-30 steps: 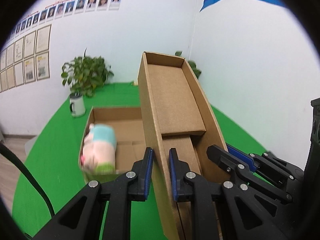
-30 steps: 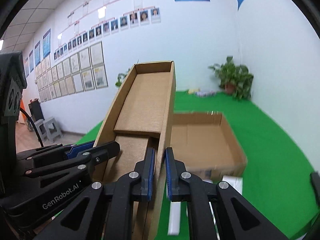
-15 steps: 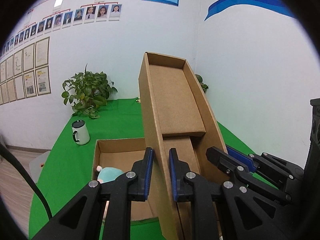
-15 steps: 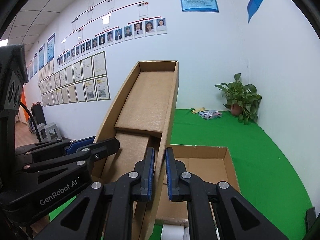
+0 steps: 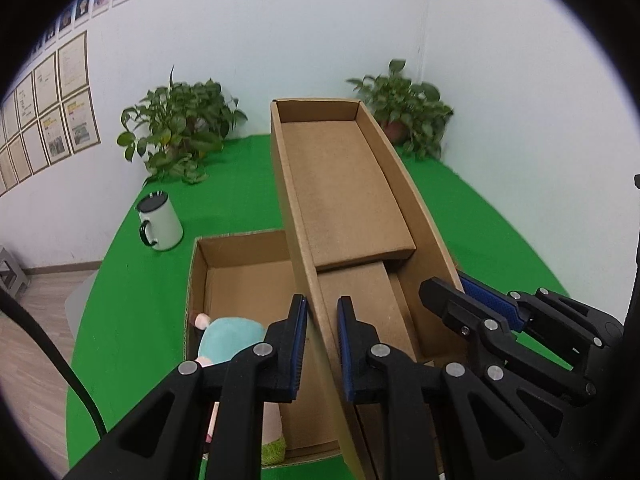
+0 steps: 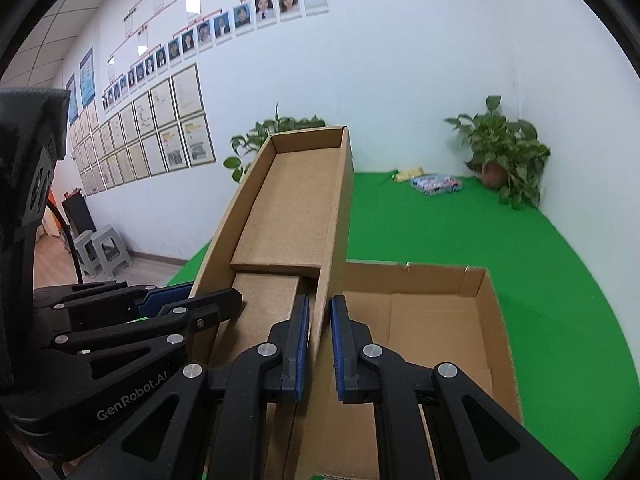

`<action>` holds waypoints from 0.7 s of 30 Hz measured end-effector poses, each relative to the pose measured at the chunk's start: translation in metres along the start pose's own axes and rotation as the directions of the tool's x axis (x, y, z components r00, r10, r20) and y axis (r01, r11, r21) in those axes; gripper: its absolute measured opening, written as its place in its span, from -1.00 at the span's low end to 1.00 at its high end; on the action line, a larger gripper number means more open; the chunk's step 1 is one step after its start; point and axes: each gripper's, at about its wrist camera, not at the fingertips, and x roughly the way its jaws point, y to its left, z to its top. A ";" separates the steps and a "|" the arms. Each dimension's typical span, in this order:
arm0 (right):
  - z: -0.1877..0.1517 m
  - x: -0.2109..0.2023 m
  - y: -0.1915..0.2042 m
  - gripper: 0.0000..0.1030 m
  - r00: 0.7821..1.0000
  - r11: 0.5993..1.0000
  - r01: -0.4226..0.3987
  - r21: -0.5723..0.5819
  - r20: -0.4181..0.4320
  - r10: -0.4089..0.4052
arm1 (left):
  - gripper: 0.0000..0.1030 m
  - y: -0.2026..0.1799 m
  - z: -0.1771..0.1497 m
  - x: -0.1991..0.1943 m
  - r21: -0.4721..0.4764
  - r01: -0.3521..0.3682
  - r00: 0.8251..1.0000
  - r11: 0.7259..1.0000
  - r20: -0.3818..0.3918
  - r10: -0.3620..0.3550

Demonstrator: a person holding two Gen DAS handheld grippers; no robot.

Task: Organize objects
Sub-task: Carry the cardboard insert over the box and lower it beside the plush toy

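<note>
I hold a long, shallow cardboard lid (image 5: 340, 184) in the air with both grippers. My left gripper (image 5: 322, 344) is shut on its left wall; my right gripper (image 6: 319, 344) is shut on its right wall, and also shows in the left wrist view (image 5: 460, 300). The lid (image 6: 292, 208) tilts up and away over an open cardboard box (image 5: 240, 276) on the green table. A plush toy (image 5: 228, 340) with a teal top lies in the box's near left corner. In the right wrist view the box's (image 6: 432, 320) right part shows bare cardboard.
A white mug (image 5: 160, 220) stands on the green cloth left of the box. Potted plants (image 5: 180, 132) (image 6: 504, 160) stand at the back by the wall. A small colourful packet (image 6: 436, 184) lies far back. Grey stools (image 6: 100, 252) stand on the floor at the left.
Both grippers tipped downward with the lid still held: the box and plush toy sit higher and larger in view, and the mug and plants show more than half a second ago.
</note>
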 end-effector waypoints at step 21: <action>-0.126 0.166 -0.042 -0.84 0.967 0.991 -0.054 0.120 -0.241 0.082 | -0.77 0.018 -0.059 0.124 0.027 -0.115 0.952 0.993 -0.282 0.118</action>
